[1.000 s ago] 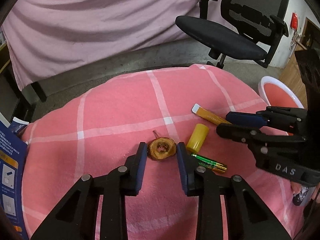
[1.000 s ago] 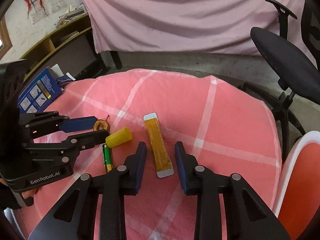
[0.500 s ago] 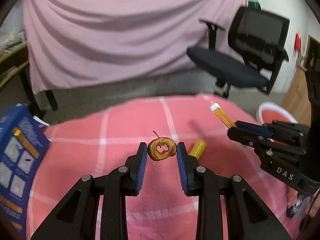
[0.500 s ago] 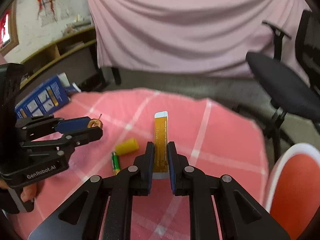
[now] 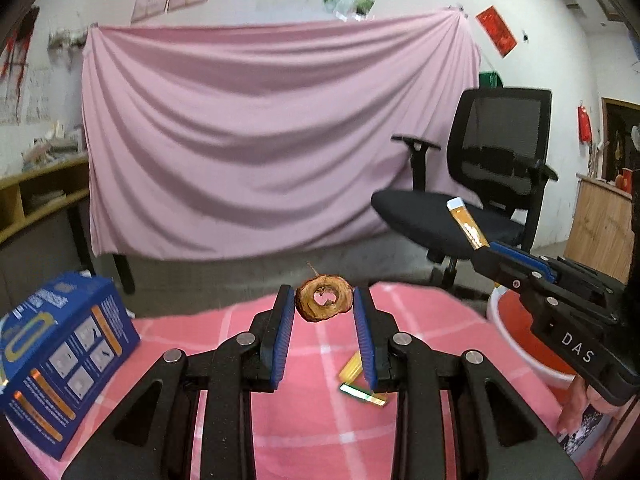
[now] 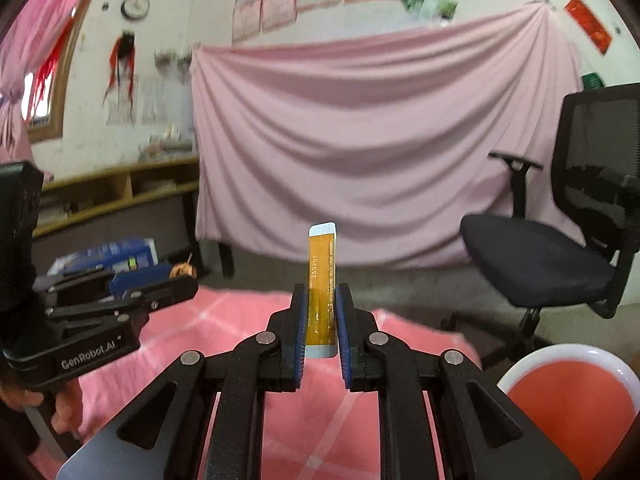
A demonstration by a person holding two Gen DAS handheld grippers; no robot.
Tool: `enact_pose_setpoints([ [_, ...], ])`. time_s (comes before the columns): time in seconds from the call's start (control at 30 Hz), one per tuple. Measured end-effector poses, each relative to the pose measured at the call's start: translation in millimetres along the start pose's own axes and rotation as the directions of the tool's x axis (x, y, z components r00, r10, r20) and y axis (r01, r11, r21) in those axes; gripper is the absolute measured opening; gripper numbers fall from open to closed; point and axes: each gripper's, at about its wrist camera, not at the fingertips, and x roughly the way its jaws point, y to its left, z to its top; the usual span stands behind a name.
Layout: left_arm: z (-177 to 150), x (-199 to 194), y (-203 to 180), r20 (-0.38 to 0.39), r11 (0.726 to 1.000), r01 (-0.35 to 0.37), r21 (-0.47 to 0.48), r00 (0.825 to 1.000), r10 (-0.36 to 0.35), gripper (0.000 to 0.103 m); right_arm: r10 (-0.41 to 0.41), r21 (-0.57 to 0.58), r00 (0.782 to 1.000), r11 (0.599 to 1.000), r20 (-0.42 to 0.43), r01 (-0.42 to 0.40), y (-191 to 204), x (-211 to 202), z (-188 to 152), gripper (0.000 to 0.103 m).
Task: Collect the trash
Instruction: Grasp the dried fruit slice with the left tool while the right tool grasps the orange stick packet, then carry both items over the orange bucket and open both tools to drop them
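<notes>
Bin (image 6: 516, 372) sits off the right edge of the table (image 5: 280, 432), down and to the right of both grippers, so that's the relation the drop turns on. Our right gripper (image 6: 321, 320) is clearly the nearer one. It's closed narrow on the orange sachet (image 6: 321, 264), which stands nearly upright with its long axis running up out of the jaws, white end on top. Our left gripper (image 5: 323, 312) is closed wider around the dried ring (image 5: 324, 304), pads touching both sides, held up over the table with the stem poking upward. We reckon the left one has to cross farther right to reach the bin.

The left view shows what's left on the cloth: a yellow cap (image 5: 352, 366) and a battery (image 5: 362, 394) near the right edge, partly behind our own finger. The right view hides those entirely. It does give us the bin's open mouth, red inside with a white rim, which the left view mostly blocks with the other gripper's body. A blue box (image 5: 60, 360) sits at the left edge.
</notes>
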Motion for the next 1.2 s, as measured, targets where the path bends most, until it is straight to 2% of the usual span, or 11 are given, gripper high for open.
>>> enact_pose_setpoints([
  [0.23,14,-18,-27,0.11,1.0,0.008,0.024,0.994,-0.011,0.026,-0.101,-0.001,0.981,0.995,0.163,0.102,-8,-37,9,0.012],
  [0.47,22,-29,-55,0.169,0.996,0.056,0.076,0.983,-0.068,0.026,-0.179,0.027,0.958,0.984,0.222,0.177,-26,-63,10,0.012],
  [0.93,32,-19,-130,0.157,0.973,0.171,0.157,0.968,-0.196,0.026,-0.341,0.115,0.92,0.939,0.195,0.323,-84,-111,-8,0.012],
  [1.2,29,-1,-173,0.084,0.948,0.241,0.208,0.961,-0.263,0.026,-0.407,0.167,0.91,0.905,0.075,0.391,-118,-118,-20,0.013],
])
